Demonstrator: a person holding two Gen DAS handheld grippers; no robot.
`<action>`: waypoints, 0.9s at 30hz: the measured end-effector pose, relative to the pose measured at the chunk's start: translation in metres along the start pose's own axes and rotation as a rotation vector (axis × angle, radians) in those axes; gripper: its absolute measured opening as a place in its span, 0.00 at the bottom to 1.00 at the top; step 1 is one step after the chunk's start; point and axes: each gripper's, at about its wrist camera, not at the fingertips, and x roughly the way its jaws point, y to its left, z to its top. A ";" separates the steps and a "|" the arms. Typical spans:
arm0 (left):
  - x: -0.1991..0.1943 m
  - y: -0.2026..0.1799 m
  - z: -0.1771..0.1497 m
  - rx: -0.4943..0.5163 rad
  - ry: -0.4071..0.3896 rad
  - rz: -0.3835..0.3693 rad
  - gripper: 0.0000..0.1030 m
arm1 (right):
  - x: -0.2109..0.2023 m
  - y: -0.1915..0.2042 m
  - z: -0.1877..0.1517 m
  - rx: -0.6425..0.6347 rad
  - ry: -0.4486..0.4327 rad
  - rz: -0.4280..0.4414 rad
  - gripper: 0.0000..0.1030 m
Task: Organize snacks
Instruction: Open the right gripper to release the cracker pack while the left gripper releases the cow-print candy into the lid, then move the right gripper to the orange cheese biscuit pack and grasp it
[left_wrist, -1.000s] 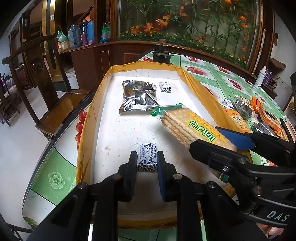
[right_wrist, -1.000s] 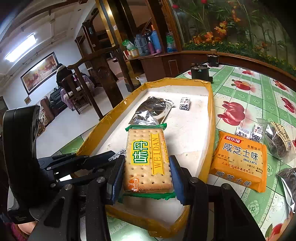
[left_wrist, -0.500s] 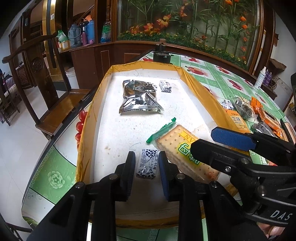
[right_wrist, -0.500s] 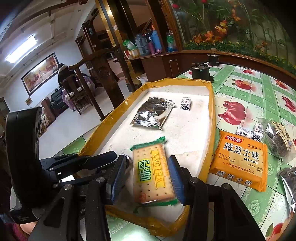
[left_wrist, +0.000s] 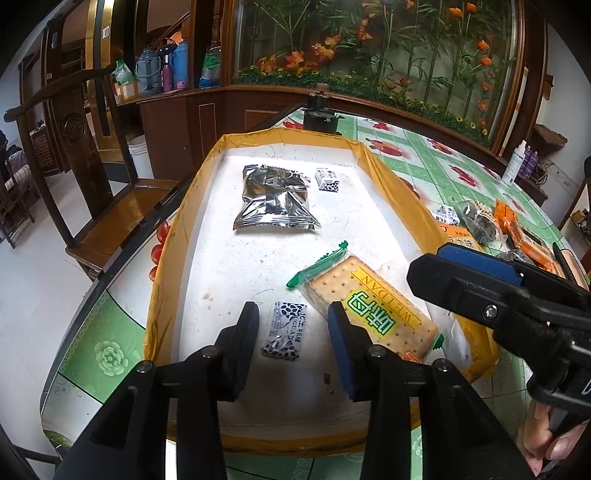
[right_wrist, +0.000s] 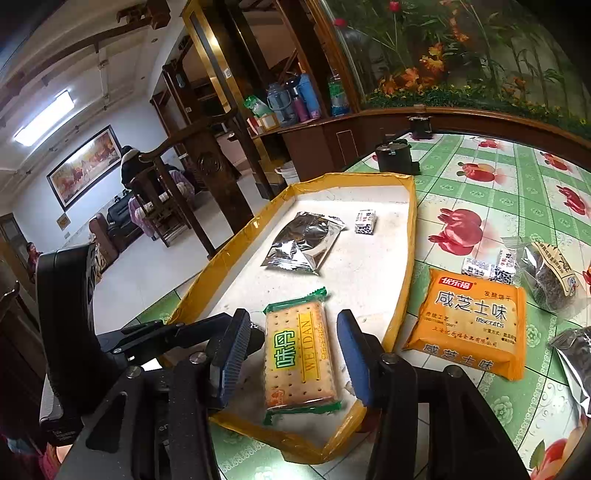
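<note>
Now I am opening both jaws: the left hand-held gripper (left_wrist: 291, 328) is letting go of the small sachet (left_wrist: 283, 335) lying lengthwise between its pads, while the right hand-held gripper (right_wrist: 291, 354) is straddling, untouched, the cracker pack (right_wrist: 300, 352) in the tray (right_wrist: 402, 295).

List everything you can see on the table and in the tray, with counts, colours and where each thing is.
tray: 1, white with yellow rim, on the table
foil pack: 1, silver, far part of tray
small sachets: 2 in tray, black-and-white, one far, one near, between the left tongs' fingers
cracker pack: 1, green-edged, near end of tray
orange biscuit pack: 1, on tablecloth right of tray
tea bag: 1, clear, dark contents, far right
tablecloth: 1, green, red fruit print
left tongs: opening, not touching sachet
right tongs: opening, clear of crackers
</note>
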 end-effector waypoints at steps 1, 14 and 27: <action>0.000 0.001 0.000 -0.001 -0.003 -0.001 0.39 | -0.001 -0.001 0.001 0.005 -0.004 0.002 0.54; -0.008 0.004 0.003 -0.026 -0.046 -0.003 0.66 | -0.015 -0.013 0.005 0.058 -0.047 -0.002 0.61; -0.011 0.003 0.003 -0.020 -0.072 0.004 0.70 | -0.041 -0.048 0.019 0.135 -0.125 -0.073 0.66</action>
